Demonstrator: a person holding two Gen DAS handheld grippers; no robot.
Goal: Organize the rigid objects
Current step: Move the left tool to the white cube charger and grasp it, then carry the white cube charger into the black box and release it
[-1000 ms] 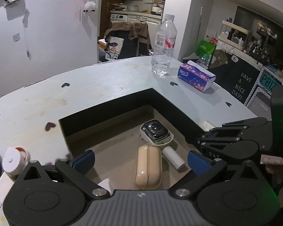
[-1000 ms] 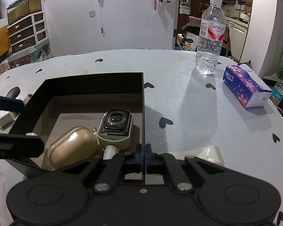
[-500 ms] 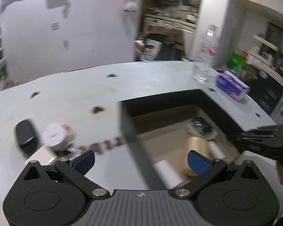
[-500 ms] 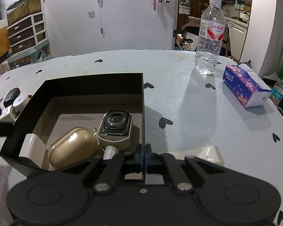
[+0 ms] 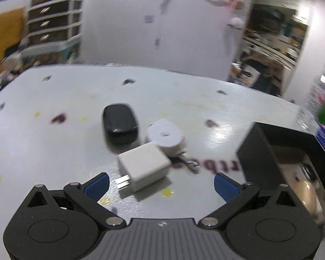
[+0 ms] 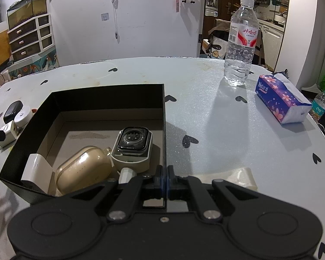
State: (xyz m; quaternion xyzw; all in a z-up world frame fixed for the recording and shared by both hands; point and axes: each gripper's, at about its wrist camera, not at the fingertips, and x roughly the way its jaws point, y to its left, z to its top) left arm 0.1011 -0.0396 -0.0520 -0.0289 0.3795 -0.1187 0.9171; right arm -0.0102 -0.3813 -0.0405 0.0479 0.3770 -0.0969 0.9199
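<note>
My left gripper [image 5: 161, 184] is open and empty, just in front of a white charger cube [image 5: 144, 168] on the table. Behind the cube lie a white round puck [image 5: 164, 135] and a black oval case [image 5: 119, 123]. A black box [image 6: 110, 106] holds a smartwatch on a white dock [image 6: 133, 146], a beige earbud case [image 6: 83, 174], a white cylinder [image 6: 125, 174] and a white card [image 6: 33, 169]. My right gripper [image 6: 164, 178] is shut on the box's near right wall. The box also shows at the right of the left wrist view [image 5: 257, 149].
A water bottle [image 6: 240, 41] and a purple tissue pack [image 6: 279, 99] stand at the far right of the white table [image 6: 216, 130]. A cream scrap [image 6: 234, 176] lies near my right gripper. A small metal key [image 5: 189, 162] lies beside the puck.
My left gripper has swung left from over the box to the charger cube, puck and black case. My right gripper has not moved.
</note>
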